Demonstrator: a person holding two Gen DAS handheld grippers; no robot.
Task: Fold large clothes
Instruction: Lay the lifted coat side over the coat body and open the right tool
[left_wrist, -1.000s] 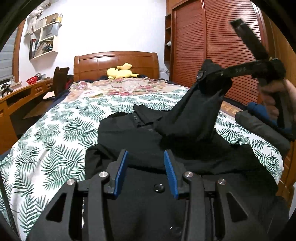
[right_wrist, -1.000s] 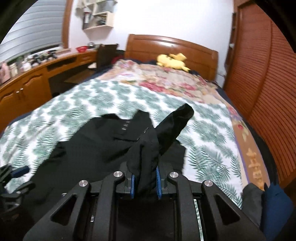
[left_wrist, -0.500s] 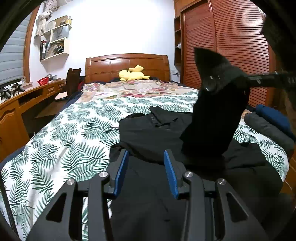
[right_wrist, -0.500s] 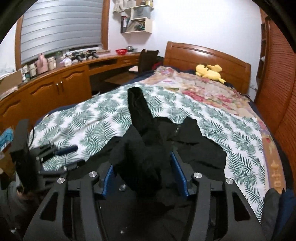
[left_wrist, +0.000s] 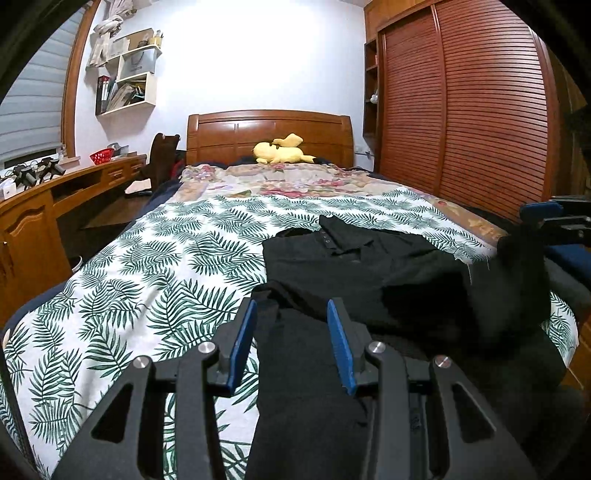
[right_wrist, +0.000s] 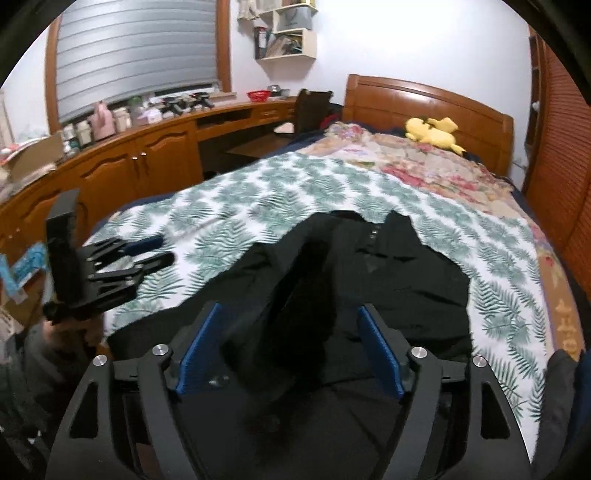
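Along the left wall: curved orange-brown wooden counter (right_wrist: 155, 147), panelled doors, cluttered top. Left gripper (left_wrist: 291, 328), black frame with ribbed blue pads, jaws partly apart and clamping nothing, black cloth lying beneath. Centre: bed with white cotton sheet printed in green fern leaves (left_wrist: 155, 273); on it a large black button-collared shirt (left_wrist: 354, 266), matte, rumpled. Right gripper (right_wrist: 288, 350), jaws just opened wide, a limp sleeve fold slumped between the pads, ungripped. Beyond: yellow plush toy (left_wrist: 280, 152) by the glossy wooden headboard (left_wrist: 269, 133).
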